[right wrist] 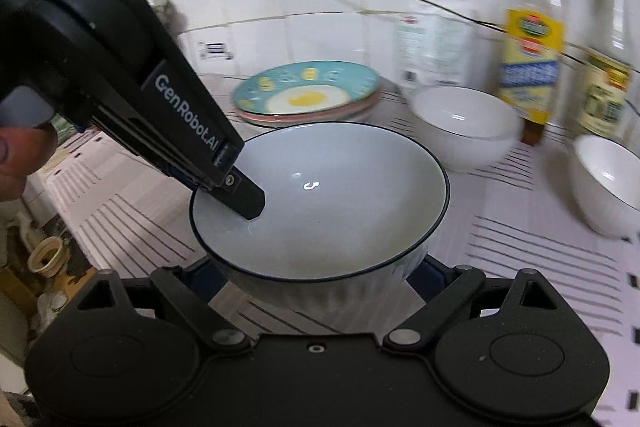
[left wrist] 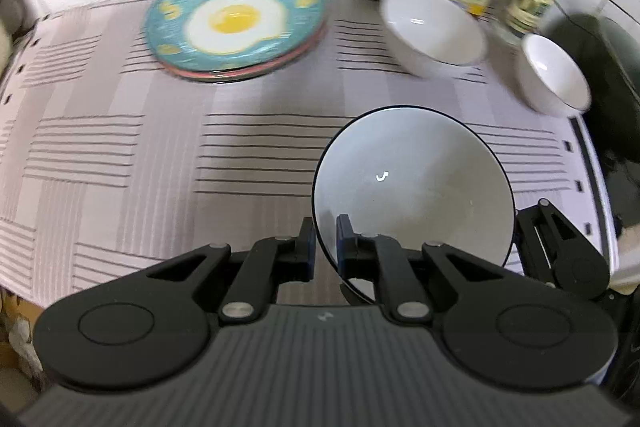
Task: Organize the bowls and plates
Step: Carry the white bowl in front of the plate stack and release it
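Bowl (left wrist: 416, 183) with a dark rim sits pinched at its near wall by the left gripper (left wrist: 325, 247), whose fingers are closed on it above the striped tabletop (left wrist: 120, 167); plates (left wrist: 236, 21) already lie stacked. From the right wrist, the right gripper (right wrist: 320, 277) has its fingers wide around the same bowl's base; whether they press it I cannot tell. Two white bowls (right wrist: 466, 123) remain unstacked, so the sorting looks roughly half done.
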Tool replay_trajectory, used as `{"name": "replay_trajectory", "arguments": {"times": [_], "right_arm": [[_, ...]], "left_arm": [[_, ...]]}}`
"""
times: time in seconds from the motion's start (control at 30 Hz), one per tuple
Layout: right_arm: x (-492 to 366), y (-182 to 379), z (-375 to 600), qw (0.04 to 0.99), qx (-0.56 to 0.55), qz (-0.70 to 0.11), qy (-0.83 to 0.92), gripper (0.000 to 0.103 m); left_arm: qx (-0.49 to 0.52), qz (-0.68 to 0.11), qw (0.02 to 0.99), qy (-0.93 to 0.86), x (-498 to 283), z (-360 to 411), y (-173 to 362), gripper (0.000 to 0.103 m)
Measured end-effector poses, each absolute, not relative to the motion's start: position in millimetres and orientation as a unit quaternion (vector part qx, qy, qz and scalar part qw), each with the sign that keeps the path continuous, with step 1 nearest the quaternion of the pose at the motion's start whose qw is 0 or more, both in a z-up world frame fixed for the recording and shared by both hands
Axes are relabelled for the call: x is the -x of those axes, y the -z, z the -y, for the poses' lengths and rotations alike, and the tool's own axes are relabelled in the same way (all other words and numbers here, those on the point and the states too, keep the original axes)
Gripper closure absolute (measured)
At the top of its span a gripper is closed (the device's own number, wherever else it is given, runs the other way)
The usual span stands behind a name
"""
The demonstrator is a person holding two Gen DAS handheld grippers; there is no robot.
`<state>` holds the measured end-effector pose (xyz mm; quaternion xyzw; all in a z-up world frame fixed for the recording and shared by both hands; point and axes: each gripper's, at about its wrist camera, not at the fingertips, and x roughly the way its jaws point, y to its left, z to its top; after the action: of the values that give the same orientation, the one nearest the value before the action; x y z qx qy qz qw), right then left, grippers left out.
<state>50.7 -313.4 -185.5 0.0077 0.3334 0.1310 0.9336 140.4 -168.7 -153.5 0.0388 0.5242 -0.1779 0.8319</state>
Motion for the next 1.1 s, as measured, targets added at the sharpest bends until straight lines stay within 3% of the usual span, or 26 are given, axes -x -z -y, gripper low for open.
{"name": "replay_trajectory", "arguments": {"times": [0.83, 1.03, 1.1], "right_arm": [[-120.2, 215.9, 228.7, 0.907, 0.053, -0.367, -0.201, 0.008], [-125.8, 210.4, 225.2, 0.896, 0.052, -0.399, -0.189, 0.008], [-123.9, 206.8, 224.5, 0.894, 0.056, -0.405, -0.182, 0.008]], "left_arm": [[-0.019, -0.525, 0.843, 0.115, -181.0, 95.5, 198.6, 0.094], [-0.014, -0.543, 0.832, 0.108, -175.3, 97.9, 193.0, 0.09], [-0.008, -0.548, 0.83, 0.106, -172.7, 97.7, 190.0, 0.079]]}}
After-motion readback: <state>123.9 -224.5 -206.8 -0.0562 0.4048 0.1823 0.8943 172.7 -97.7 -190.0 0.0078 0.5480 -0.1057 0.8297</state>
